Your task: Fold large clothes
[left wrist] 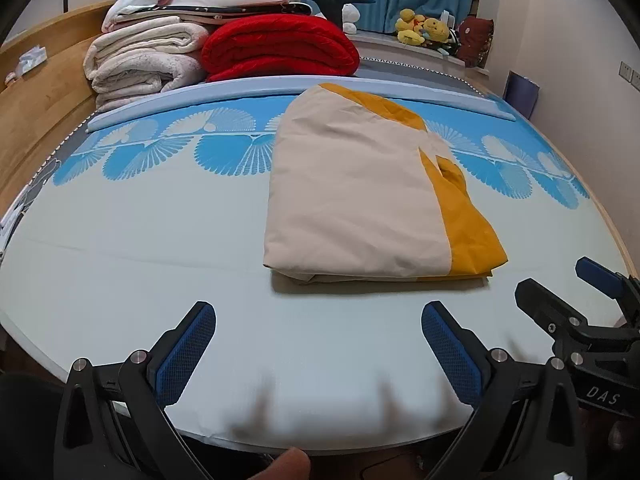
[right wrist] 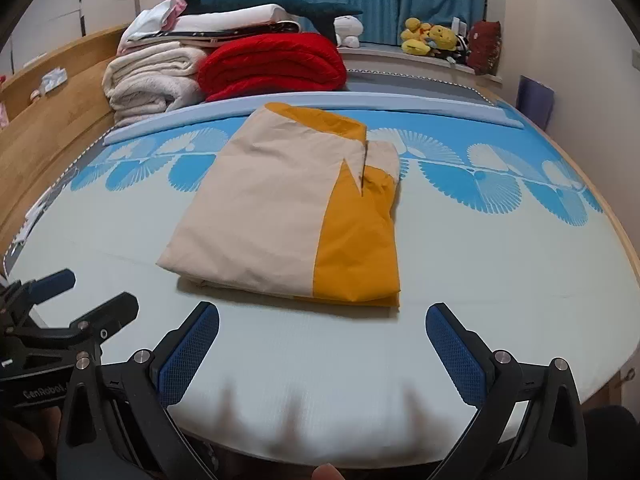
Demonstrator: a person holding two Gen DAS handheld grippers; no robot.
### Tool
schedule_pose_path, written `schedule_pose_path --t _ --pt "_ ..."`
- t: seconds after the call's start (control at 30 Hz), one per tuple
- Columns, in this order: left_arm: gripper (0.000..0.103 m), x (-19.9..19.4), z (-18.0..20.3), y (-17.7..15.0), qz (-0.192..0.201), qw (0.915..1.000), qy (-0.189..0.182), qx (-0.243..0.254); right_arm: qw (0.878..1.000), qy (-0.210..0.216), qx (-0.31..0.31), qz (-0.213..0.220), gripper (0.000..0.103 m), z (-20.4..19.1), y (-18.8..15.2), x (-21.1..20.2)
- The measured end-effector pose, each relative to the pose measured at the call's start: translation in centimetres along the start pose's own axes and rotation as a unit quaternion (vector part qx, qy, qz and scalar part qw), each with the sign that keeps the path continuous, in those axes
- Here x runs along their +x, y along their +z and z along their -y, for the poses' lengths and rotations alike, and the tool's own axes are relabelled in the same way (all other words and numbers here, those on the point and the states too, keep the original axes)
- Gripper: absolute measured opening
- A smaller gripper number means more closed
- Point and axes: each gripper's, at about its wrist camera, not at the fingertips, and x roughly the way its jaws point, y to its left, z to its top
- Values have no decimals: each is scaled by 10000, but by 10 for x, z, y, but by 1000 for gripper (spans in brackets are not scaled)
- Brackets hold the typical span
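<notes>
Blanket stack: cream blankets (left wrist: 144, 64) and a red blanket (left wrist: 280, 46) sit piled in the upper left of both frames, well apart from the work and best left alone.

Left gripper: the left gripper (left wrist: 318, 354) hangs at the bottom of its own frame, jaws spread wide, holding nothing, above bare sheet short of the garment's near edge; it also shows at the lower left of the right view.

Garment: the cream and mustard garment (left wrist: 356, 200) lies flat at centre frame on the bed sheet (left wrist: 140, 240), already a layered rectangle, its thick folded edge nearest the grippers, the mustard band down its right side.

Step, as I judge it: either one more fold or a last tidy. For a fold, each tool should bite a near corner through all layers, lift together, and carry the edge level toward the blue patterned band.

Loose spot: the mustard flap puckers at the right middle of the bundle; smooth it first or it will bunch inside.

Right gripper: the right gripper (right wrist: 322, 354) sits at the bottom of its frame, equally wide and empty, just short of the mustard corner.
</notes>
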Motion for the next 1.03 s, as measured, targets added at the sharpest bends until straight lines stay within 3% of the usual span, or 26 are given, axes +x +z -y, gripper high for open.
schedule_pose_path --t 1.03 --pt "102 1 -1 -1 -24 10000 -51 -39 10000 25 -64 10 103 -5 -1 0"
